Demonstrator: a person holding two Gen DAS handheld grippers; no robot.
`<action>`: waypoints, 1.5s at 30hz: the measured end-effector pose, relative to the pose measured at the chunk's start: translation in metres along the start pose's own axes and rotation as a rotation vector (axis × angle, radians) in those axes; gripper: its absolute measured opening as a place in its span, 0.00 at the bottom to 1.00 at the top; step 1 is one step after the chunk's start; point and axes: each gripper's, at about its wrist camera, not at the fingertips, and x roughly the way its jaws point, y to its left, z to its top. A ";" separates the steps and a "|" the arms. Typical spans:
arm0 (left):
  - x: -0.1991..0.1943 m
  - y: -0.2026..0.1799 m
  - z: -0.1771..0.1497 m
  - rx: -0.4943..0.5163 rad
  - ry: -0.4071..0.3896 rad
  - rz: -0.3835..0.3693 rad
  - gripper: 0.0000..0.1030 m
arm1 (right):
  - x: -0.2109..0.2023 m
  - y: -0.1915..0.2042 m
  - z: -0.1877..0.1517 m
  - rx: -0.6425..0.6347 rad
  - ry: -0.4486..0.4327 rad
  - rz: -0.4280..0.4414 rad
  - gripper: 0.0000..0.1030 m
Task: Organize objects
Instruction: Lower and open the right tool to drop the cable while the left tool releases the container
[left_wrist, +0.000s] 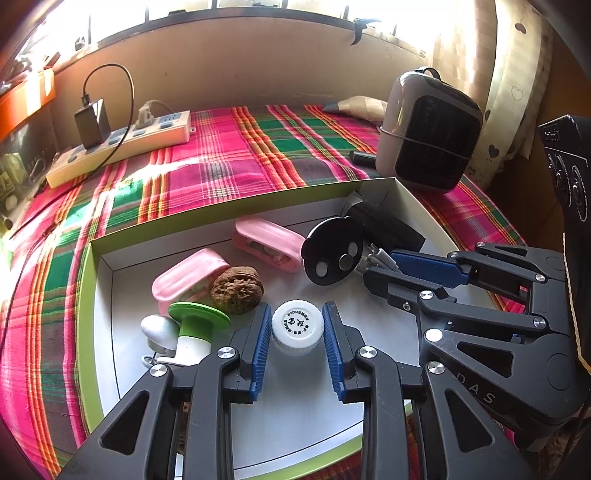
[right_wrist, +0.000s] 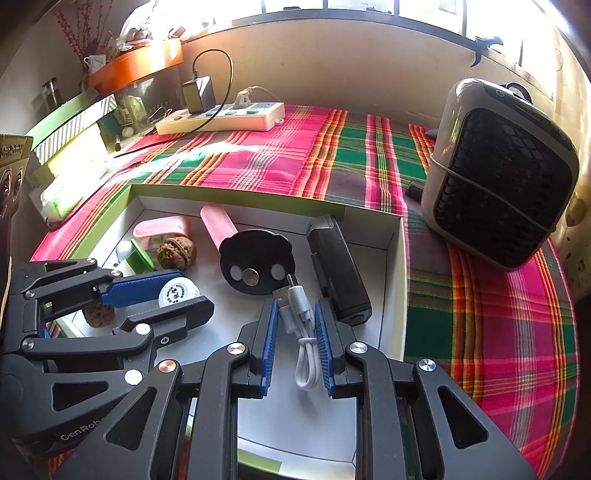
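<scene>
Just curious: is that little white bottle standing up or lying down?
Upright: the white bottle shows its round cap from above, between the left hand-held gripper's pads.

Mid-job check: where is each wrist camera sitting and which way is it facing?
Left wrist: on the left hand-held gripper, angled down into the tray; its pads flank a white bottle cap; right gripper enters from the right.
Right wrist: on the right hand-held gripper, angled down; pads pinch a white USB cable; left gripper at left.
Shared: walnut, black disc, heater.

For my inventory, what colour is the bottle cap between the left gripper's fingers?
White, with dark printed text; the bottle cap shows best in the left wrist view.
</scene>
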 end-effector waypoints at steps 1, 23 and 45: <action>0.000 0.000 0.000 0.000 0.000 -0.001 0.25 | 0.000 0.000 0.000 0.000 -0.001 -0.001 0.21; -0.002 0.003 -0.002 -0.018 0.006 0.022 0.33 | -0.002 0.001 -0.002 0.017 -0.012 -0.020 0.30; -0.031 0.004 -0.012 -0.053 -0.046 0.085 0.33 | -0.024 0.005 -0.010 0.043 -0.049 -0.042 0.38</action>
